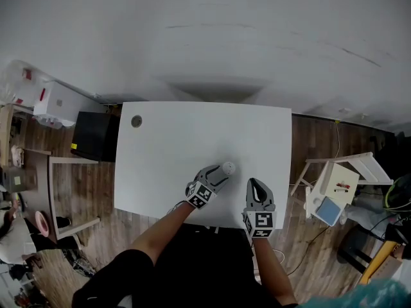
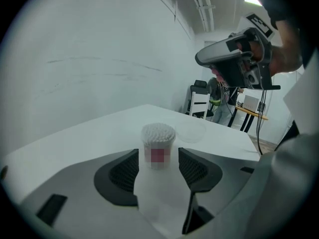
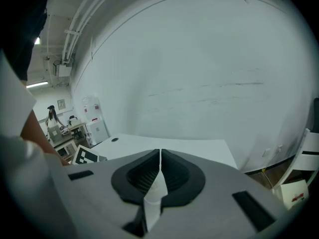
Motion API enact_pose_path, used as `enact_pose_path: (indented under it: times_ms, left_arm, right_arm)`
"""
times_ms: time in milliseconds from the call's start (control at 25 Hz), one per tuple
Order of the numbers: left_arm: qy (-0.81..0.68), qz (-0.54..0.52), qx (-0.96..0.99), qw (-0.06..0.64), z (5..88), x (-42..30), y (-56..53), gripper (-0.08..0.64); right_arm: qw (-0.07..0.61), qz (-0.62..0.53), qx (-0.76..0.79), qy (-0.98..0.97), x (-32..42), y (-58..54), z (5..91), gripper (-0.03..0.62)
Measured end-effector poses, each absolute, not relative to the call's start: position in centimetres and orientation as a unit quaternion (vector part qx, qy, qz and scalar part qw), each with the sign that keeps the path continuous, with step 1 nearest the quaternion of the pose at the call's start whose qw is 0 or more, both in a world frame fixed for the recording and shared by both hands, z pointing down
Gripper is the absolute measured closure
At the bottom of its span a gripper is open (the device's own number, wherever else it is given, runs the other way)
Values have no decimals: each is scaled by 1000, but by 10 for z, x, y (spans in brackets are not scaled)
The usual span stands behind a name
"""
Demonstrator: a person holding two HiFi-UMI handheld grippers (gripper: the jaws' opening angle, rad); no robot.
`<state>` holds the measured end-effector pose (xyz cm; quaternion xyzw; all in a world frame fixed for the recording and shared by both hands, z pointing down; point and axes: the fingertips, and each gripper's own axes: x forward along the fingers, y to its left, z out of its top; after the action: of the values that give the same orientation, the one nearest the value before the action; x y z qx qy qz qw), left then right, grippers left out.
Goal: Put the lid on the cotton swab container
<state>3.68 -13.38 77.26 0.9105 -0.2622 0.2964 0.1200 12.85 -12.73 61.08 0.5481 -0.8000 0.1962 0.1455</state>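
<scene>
The cotton swab container (image 2: 158,137), a small clear tub packed with white swabs and without a lid, stands upright on the white table (image 1: 192,140). My left gripper (image 2: 158,158) is open around it, with a gap between each pad and the tub. The clear round lid (image 2: 192,132) lies flat on the table just behind and to the right of the tub. In the head view the container (image 1: 228,169) sits at the tip of the left gripper (image 1: 220,173). My right gripper (image 1: 255,185) hovers to its right, shut, with nothing in it (image 3: 159,156).
A round cable hole (image 1: 136,121) marks the table's far left corner. A black box (image 1: 95,135) and a wooden side table (image 1: 64,191) stand on the floor to the left. A white stool (image 1: 337,183) stands to the right.
</scene>
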Motion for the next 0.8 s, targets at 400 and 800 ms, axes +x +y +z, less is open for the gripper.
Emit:
enact_pose_path:
  times_ms: [400,800]
  left_arm:
    - [-252,312,908,119,790,41,-141,279]
    - [-250,306,909,131,799,59,-145,275]
  right_arm:
    - [153,208,556,-790,140,-120,620,558]
    - [151,216,552,-791,142,-117,615,558]
